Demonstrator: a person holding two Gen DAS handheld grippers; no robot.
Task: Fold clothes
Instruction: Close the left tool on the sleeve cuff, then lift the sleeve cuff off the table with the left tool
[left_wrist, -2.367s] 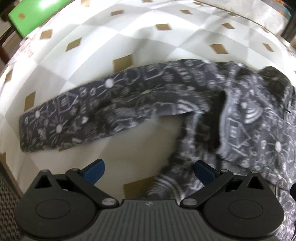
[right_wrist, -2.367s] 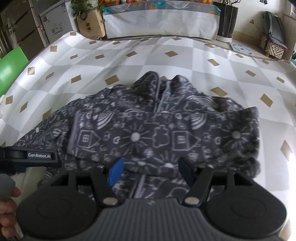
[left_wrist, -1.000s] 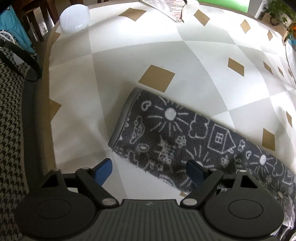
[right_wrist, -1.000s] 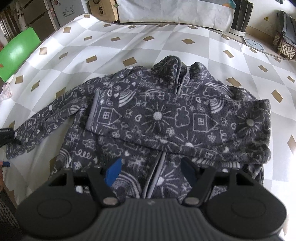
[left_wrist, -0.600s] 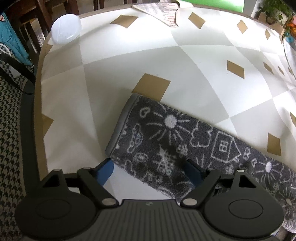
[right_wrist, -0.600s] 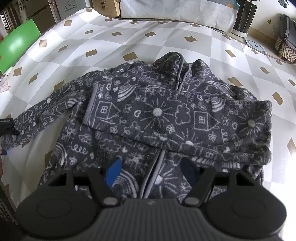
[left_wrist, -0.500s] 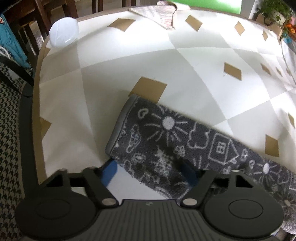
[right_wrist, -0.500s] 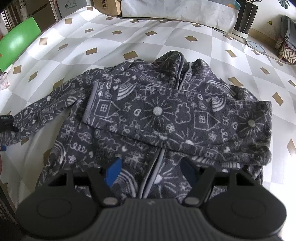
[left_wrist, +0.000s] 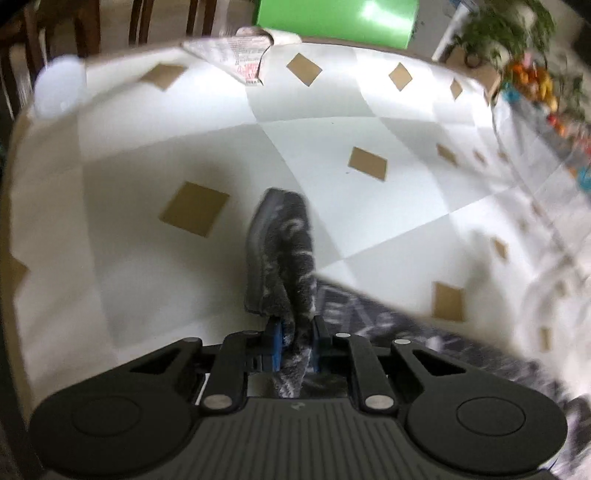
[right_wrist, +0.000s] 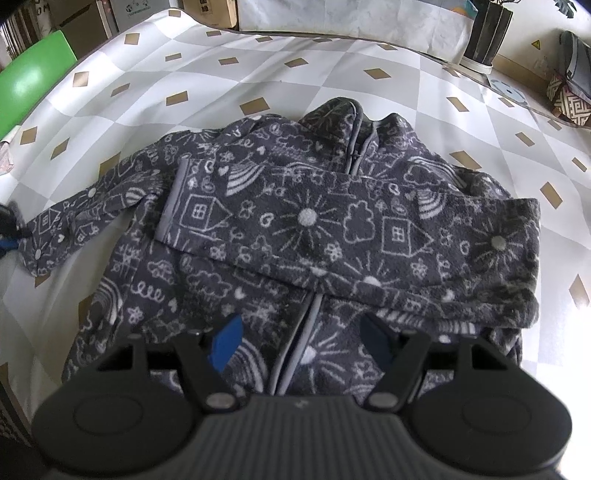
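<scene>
left gripper (left_wrist: 295, 345) is clenched on the cuff of the jacket's sleeve (left_wrist: 282, 258); right gripper (right_wrist: 301, 341) hangs released over the jacket (right_wrist: 295, 229), which lies spread on the checked tablecloth (right_wrist: 147, 88), other sleeve folded across its chest.

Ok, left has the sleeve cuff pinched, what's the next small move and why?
Probably lift and carry it across the jacket chest. The left gripper is shut on the sleeve cuff, the other sleeve already lies folded across, and the right gripper hangs open.
</scene>
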